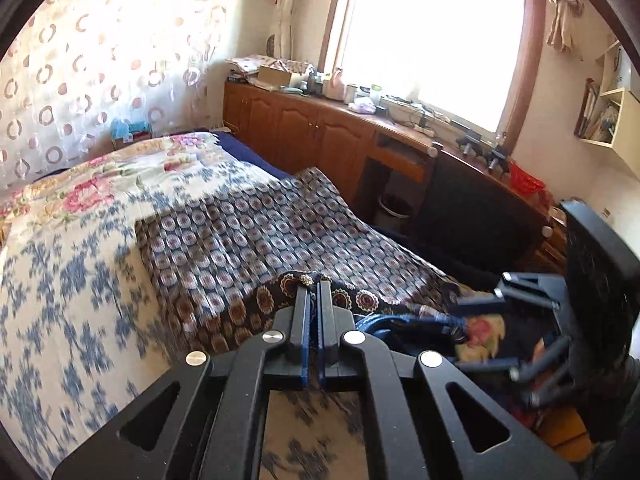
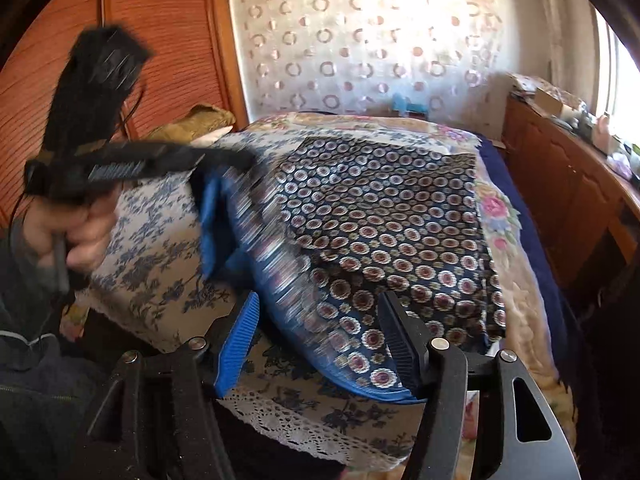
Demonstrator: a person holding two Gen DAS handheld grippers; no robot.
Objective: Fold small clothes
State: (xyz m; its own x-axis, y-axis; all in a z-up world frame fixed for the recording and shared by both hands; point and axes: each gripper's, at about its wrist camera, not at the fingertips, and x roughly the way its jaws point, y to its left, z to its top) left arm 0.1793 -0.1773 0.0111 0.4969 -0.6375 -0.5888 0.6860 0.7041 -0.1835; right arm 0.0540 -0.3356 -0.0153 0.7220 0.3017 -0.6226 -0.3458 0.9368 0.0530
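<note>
Pinching an edge of the dark garment (image 1: 248, 236) printed with small round medallions, the left gripper (image 1: 314, 286) has its two fingers pressed together on the cloth, which rises to them in a lifted fold. From the right wrist view that same gripper (image 2: 224, 160) shows up high to the left of the right gripper, blurred, held by a hand (image 2: 76, 228), with the garment's blue inner face (image 2: 216, 220) hanging from it. The rest of the garment (image 2: 384, 216) lies spread on the bed ahead of both tools, over a cream cover with blue flowers (image 1: 60, 280). The right gripper (image 2: 320, 336) stands with its fingers apart; the garment's blue-bound hem (image 2: 360, 388) lies between them, and the blue pad (image 2: 236, 348) on the left is clear of the cloth, while whether the black one (image 2: 400, 340) touches it I cannot tell. Beyond the bed, to the right of the left gripper, runs a wooden cabinet (image 1: 320, 128) under a bright window (image 1: 432, 36).
</note>
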